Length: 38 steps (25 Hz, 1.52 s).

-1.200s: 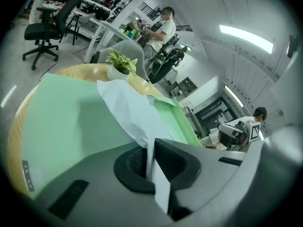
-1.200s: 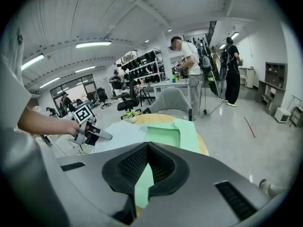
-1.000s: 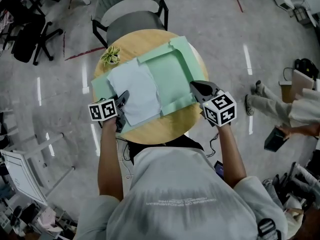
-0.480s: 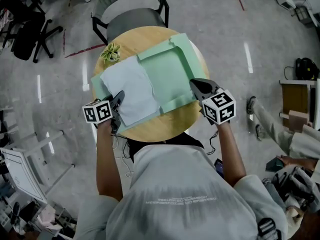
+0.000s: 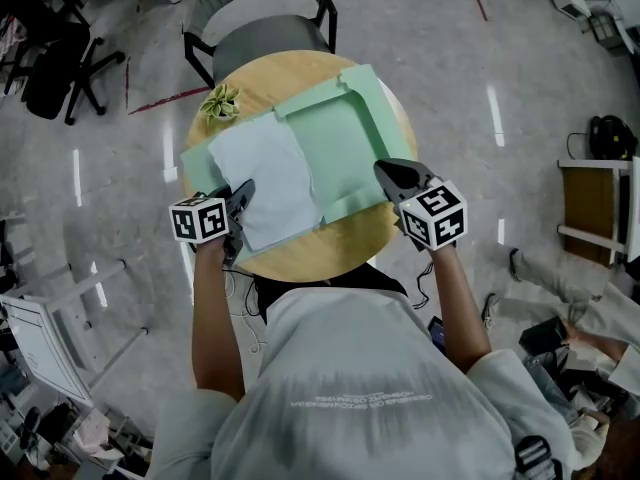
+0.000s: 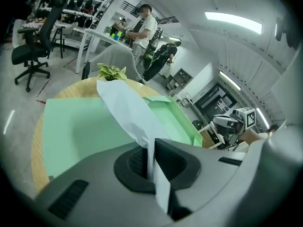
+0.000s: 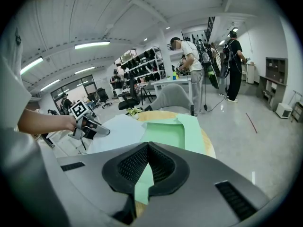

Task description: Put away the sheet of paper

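- Grey polished floor surrounded a small round wooden counter, and a grey chair stood against its far side
- An open pale green folder covered most of the counter, with raised flaps framing its right half
- The sheet of paper, white and slightly creased, lay over the folder's left half, well inside the counter's rim
- The left gripper sat at the sheet's near left corner
- Its fingers were closed tight on that corner, and in the left gripper view the paper rose from between the pads in a ridge above the green
- The right gripper sat at the folder's near right edge, well apart from the sheet
- Its fingers were pressed together on a thin strip of the green flap, which ran down between the pads in the right gripper view
- A small potted plant stood on the counter at the far left, just beside the folder's far corner
- Farther back, a black office chair stood on the floor, and a person stood beyond the grey chair
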Available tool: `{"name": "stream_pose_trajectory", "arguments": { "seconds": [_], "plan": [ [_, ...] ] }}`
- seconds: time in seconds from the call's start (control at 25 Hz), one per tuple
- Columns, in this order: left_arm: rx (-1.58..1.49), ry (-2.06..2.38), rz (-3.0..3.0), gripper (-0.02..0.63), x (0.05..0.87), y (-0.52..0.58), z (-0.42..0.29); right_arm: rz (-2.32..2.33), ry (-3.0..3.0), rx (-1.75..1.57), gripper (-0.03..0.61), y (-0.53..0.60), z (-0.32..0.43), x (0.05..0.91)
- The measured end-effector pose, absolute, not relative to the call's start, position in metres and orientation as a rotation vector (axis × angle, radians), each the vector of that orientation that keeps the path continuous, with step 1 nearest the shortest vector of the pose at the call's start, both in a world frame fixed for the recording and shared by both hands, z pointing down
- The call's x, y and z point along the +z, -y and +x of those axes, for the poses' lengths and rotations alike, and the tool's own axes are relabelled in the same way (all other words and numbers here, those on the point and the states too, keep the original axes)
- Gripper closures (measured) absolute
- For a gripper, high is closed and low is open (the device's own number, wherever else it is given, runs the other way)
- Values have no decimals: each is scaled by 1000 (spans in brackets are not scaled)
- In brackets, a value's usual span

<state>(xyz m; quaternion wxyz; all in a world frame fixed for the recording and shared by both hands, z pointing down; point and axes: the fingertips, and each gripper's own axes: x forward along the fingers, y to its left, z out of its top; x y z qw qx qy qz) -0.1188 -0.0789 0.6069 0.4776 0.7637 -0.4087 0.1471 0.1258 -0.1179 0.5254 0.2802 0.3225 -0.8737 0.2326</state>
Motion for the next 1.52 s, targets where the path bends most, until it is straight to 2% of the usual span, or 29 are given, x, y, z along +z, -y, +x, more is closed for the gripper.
{"name": "stream_pose_trajectory", "arguments": {
  "seconds": [0.64,1.24,1.52],
  "plan": [
    [425,991,1887,595,607,85,-113,816,2338,648,551,107,117,532],
    [296,1146,1768,595,619,101,-123,864,2316,669,551,111,137,536],
    [164,1166,1725,595,621,107,-96,877,2309,674,551,112,140,539]
  ]
}}
